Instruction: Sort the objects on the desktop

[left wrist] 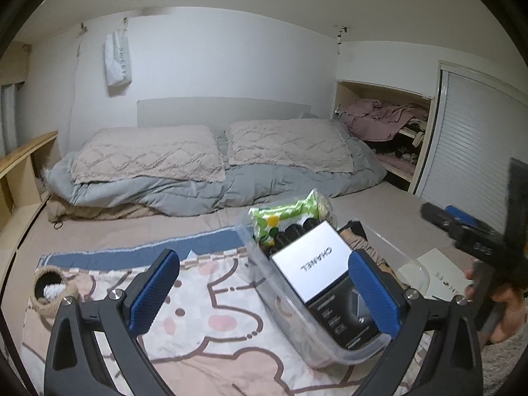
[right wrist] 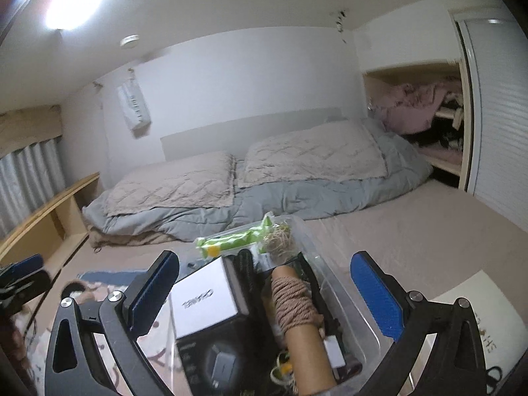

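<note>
Both claws apart & empty – right claw (right wrist: 264, 300) over the near-full bin (right wrist: 343, 283), left claw (left wrist: 264, 297) beside it; basket (left wrist: 49, 290) w/ paper (left wrist: 442, 274) left on bed.

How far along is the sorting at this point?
Done: the clear bin already holds the white box, green packet and twine spool. In hand: nothing; right gripper and left gripper are both open and empty. Left: the woven pouch on the blanket and the paper beside the bin.
</note>
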